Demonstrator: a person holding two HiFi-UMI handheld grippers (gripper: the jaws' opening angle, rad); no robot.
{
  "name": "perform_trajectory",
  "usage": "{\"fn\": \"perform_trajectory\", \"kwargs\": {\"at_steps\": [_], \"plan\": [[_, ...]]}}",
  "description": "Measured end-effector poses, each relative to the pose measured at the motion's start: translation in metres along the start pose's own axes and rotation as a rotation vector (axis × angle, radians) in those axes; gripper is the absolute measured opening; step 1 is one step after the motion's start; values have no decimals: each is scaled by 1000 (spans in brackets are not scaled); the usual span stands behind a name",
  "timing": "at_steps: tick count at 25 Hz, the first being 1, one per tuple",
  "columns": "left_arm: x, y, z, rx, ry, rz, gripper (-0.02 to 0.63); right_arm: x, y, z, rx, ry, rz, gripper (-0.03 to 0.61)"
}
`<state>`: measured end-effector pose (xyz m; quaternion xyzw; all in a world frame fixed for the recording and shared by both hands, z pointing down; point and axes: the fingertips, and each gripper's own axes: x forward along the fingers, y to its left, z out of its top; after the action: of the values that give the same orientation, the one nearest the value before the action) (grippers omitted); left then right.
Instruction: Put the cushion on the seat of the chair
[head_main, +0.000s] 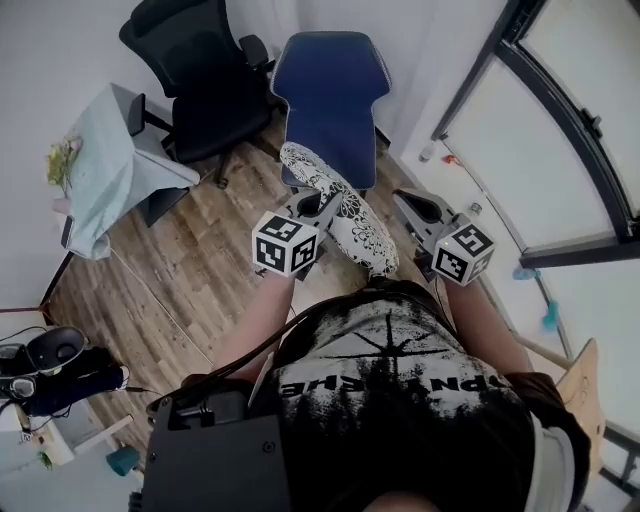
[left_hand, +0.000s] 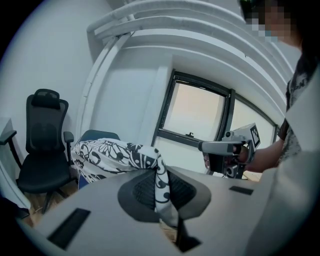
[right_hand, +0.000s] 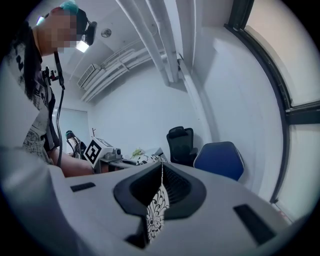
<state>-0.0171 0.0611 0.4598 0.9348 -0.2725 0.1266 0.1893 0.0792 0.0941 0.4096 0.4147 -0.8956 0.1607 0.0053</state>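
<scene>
A white cushion (head_main: 345, 215) with a black flower print hangs between both grippers, just in front of the blue chair (head_main: 330, 90). My left gripper (head_main: 318, 205) is shut on one edge of it; in the left gripper view the fabric (left_hand: 105, 155) runs out of the closed jaws (left_hand: 161, 172) toward the blue chair (left_hand: 97, 135). My right gripper (head_main: 405, 205) is shut on the opposite edge, and a thin fold of the cushion (right_hand: 156, 210) shows pinched in its jaws (right_hand: 161, 172). The blue chair (right_hand: 220, 159) stands ahead by the wall. Its seat is mostly hidden behind the cushion.
A black office chair (head_main: 200, 80) stands left of the blue one. A table under a pale cloth (head_main: 100, 170) with flowers sits further left. A large window (head_main: 570, 130) and its sill run along the right. The floor is wood planks.
</scene>
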Motion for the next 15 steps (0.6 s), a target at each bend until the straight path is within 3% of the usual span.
{"fn": "perform_trajectory", "kwargs": {"at_steps": [7, 15], "plan": [[8, 5, 22, -28, -22, 33, 26, 9, -13, 29, -29, 28, 36, 20], [74, 31, 48, -60, -2, 94, 26, 35, -84, 48, -3, 45, 115, 20]]}}
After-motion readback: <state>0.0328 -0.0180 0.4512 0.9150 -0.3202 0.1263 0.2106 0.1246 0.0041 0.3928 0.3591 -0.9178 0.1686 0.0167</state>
